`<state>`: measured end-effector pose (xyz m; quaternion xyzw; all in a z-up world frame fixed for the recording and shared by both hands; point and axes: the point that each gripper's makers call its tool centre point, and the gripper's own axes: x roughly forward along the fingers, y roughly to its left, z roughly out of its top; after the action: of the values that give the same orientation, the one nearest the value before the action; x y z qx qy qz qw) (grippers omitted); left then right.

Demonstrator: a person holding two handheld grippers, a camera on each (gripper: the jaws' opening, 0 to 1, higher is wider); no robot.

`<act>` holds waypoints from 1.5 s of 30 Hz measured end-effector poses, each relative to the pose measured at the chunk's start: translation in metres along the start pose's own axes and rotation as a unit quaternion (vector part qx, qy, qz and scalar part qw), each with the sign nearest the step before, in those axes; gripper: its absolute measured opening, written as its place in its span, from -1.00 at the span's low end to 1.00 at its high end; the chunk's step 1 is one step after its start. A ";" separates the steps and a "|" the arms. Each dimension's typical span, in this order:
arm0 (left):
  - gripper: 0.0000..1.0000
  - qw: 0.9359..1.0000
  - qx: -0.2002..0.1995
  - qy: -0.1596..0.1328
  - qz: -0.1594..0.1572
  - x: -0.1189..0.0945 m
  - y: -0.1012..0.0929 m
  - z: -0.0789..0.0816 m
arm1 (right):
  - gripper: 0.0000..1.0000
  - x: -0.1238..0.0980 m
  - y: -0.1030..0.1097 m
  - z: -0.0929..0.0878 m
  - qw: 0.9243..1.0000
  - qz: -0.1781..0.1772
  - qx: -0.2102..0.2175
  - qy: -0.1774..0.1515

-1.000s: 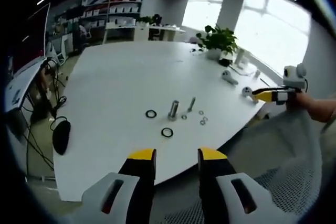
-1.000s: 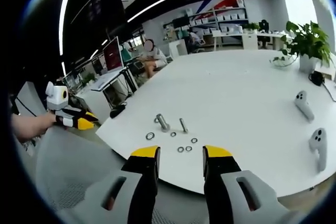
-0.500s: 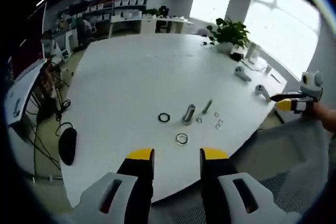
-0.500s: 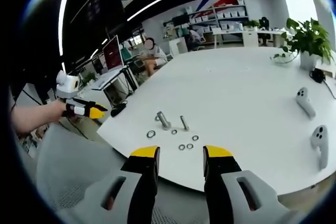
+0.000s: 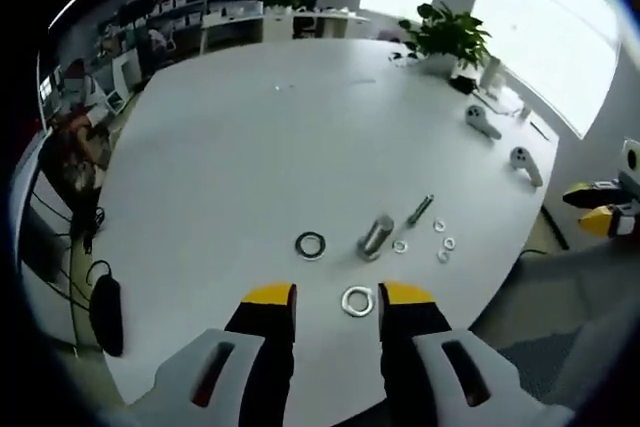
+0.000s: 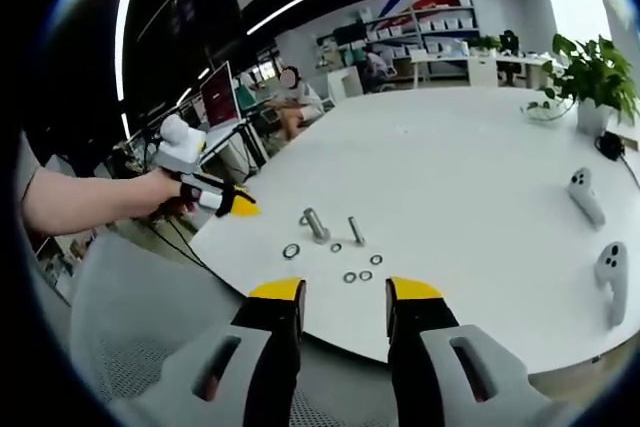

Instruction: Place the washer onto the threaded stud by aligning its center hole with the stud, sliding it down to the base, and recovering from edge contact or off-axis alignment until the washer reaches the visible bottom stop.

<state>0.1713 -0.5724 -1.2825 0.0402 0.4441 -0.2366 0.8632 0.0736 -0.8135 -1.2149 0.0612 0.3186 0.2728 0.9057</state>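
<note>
A silver washer lies on the white table, just ahead of my left gripper, which is open and empty. Beyond it lie a dark ring washer, a thick bolt, a thin threaded stud and several small washers. In the right gripper view, the same bolt, stud and washers sit near the table's front edge. My right gripper is open short of the table, with nothing between its fingers. A hand holds the left gripper at the table's left edge.
Two white controllers lie on the right of the table, and a potted plant stands behind them. A black mouse hangs off the left. A person sits at the desks behind. The right gripper shows past the table edge.
My left gripper has come forward over the table edge, bringing the silver washer close to its fingertips. In the right gripper view it moved right toward the parts. The right gripper has held still.
</note>
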 end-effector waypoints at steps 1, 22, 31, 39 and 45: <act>-0.38 1.000 0.000 0.008 0.000 0.006 0.001 0.000 | -0.32 0.000 0.000 0.000 1.000 0.000 0.000 -0.001; -0.36 0.988 0.050 0.148 0.007 0.076 0.030 0.000 | -0.34 0.000 -0.003 0.002 1.000 -0.005 0.009 -0.005; -0.40 0.980 0.108 0.168 0.006 0.094 0.029 0.002 | -0.34 0.000 -0.004 0.002 1.000 -0.007 0.011 -0.004; -0.45 0.973 0.133 0.190 0.003 0.102 0.028 -0.004 | -0.35 0.000 -0.005 0.001 1.000 -0.008 0.012 -0.003; -0.46 0.970 0.153 0.189 0.002 0.105 0.030 -0.002 | -0.36 0.000 -0.005 0.001 1.000 -0.008 0.012 -0.002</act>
<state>0.2345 -0.5842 -1.3705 0.2163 0.5578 -0.2879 0.7478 0.0762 -0.8176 -1.2157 0.0698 0.3205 0.2612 0.9079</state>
